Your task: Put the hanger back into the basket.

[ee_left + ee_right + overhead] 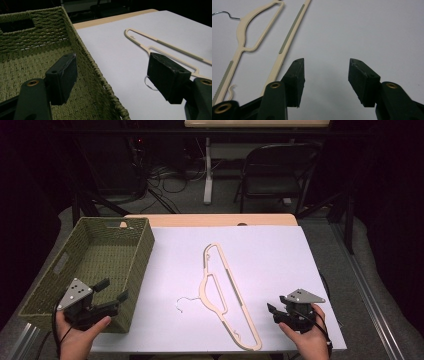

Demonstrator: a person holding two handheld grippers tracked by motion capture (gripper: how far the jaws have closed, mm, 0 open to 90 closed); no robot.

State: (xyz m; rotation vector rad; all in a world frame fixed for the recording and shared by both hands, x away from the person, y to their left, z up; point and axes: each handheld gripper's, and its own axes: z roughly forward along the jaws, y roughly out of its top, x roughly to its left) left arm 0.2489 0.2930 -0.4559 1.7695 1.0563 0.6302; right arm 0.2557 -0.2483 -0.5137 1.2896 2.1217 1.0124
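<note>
tongs spread on both sides, left tongs [111, 290] over the basket [137, 270] rim, right tongs [271, 310] beside the hanger [226, 292], ready to grab it

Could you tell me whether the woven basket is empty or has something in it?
Empty: the woven basket shows bare weave across its floor in the high view and the left gripper view.
</note>
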